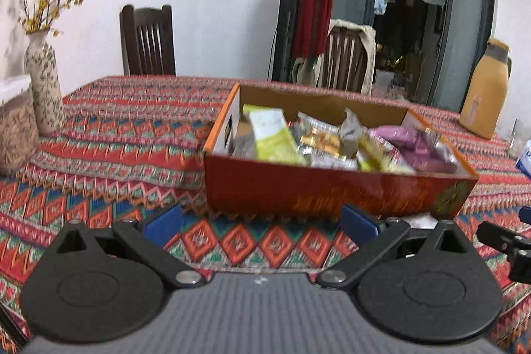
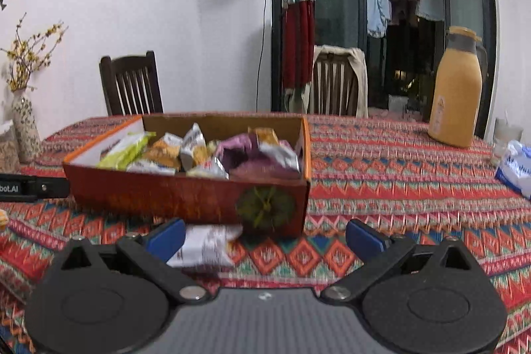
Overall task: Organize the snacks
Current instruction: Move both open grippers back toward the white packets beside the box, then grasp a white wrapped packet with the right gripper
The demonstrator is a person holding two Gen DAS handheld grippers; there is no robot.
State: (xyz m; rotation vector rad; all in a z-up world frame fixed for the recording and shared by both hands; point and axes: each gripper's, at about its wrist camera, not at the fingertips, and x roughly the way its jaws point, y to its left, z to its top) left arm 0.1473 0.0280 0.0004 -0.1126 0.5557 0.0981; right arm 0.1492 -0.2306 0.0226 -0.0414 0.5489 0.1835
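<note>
- Although most of the snacks already lie in the orange cardboard box (image 2: 186,198), one white foil snack packet (image 2: 205,246) is on the desk (image 2: 398,188), just ahead of the right gripper (image 2: 265,238) and close to the inner side of its left finger, touching or nearly touching the foot of the box wall.
- Right gripper: spread wide, nothing between the blue pads (image 2: 363,238).
- Left gripper (image 1: 262,223): likewise spread and empty, with the box directly ahead of it and only patterned cloth between its pads.
- Handling, as a guess: the loose packet looks light, crinkly and soft, with slick foil that could slide out of a shallow pinch; its contents may crush under a hard squeeze.
- Best hold, I judge: across the packet's middle or along a sealed end seam, where the film is doubled and flatter, with a gentle close.
- Lying so near the box wall, the packet leaves little room on its far side, so a finger may nudge the box.
- Inside the box, ahead of both grippers, sit a green-and-white pouch (image 1: 275,138), a purple bag (image 1: 418,145) and several small foil sachets, heaped loosely.
- Blur hides the print on the packets.
</note>
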